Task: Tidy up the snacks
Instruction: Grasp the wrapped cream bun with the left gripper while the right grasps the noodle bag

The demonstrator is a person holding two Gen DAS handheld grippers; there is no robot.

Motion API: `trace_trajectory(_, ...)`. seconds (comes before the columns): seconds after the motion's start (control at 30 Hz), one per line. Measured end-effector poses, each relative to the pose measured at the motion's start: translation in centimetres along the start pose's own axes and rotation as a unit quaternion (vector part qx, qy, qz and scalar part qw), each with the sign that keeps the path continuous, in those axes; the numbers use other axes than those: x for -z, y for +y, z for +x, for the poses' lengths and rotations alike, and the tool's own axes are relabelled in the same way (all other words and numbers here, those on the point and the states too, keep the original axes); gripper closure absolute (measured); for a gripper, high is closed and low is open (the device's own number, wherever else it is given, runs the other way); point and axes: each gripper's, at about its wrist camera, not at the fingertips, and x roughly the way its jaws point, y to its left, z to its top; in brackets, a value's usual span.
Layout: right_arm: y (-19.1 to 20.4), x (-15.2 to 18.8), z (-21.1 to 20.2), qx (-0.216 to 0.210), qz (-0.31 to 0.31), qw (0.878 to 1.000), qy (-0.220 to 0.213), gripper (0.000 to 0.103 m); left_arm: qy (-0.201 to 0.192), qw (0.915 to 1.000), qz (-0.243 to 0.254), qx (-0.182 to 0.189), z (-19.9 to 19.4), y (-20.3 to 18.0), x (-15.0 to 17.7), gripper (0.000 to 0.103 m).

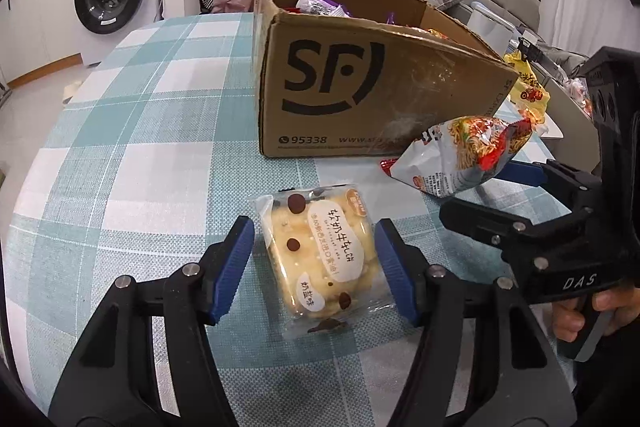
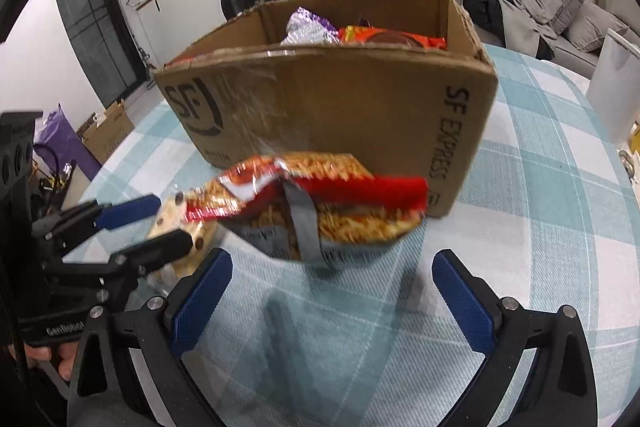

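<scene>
Left tongs (image 1: 316, 269) released, pads either side of the cake packet (image 1: 322, 259) lying flat on the bench (image 1: 132, 131), long axis toward the cardboard box (image 1: 360, 83). Right tongs (image 2: 332, 301) released; noodle bag (image 2: 316, 207) ahead, blurred, long axis crosswise.

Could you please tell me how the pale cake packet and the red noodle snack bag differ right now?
The cake packet lies flat on the checked tablecloth; the noodle snack bag looks raised and tilted, in front of the cardboard box. The cake packet is clear, showing pale cake; the noodle snack bag is red and printed. The cake packet sits between the left gripper's open pads. Both are sealed snacks outside the box.
</scene>
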Motion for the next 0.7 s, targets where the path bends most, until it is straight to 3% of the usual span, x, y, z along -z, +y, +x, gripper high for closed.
trace_trajectory(0.2, 0.6, -1.0, 0.5, 0.002, 0.007, 1.0, -0.016, 0.003, 0.013, 0.9998, 0.015, -0.006, 0.4, -0.4, 0.5, 0.038)
trace_trajectory(0.27, 0.7, -1.2, 0.6, 0.003, 0.006, 1.0, -0.019, 0.011, 0.026, 0.9993, 0.023, -0.011, 0.8, -0.8, 0.7, 0.031)
trace_trajectory(0.33, 0.6, -1.5, 0.9, 0.004, 0.009, 1.0, -0.023, 0.027, 0.029, 0.999, 0.031, -0.018, 0.9, -1.1, 0.8, 0.029)
trace_trajectory(0.6, -0.2, -0.7, -0.1, -0.01, 0.02, 0.999, -0.035, 0.045, 0.035, 0.9975, 0.051, -0.034, 1.2, -2.0, 1.1, 0.027)
trace_trajectory(0.7, -0.5, 0.0, -1.0, -0.014, 0.025, 0.999, -0.046, 0.051, 0.033, 0.9973, 0.052, -0.039, 1.3, -1.9, 1.0, 0.034)
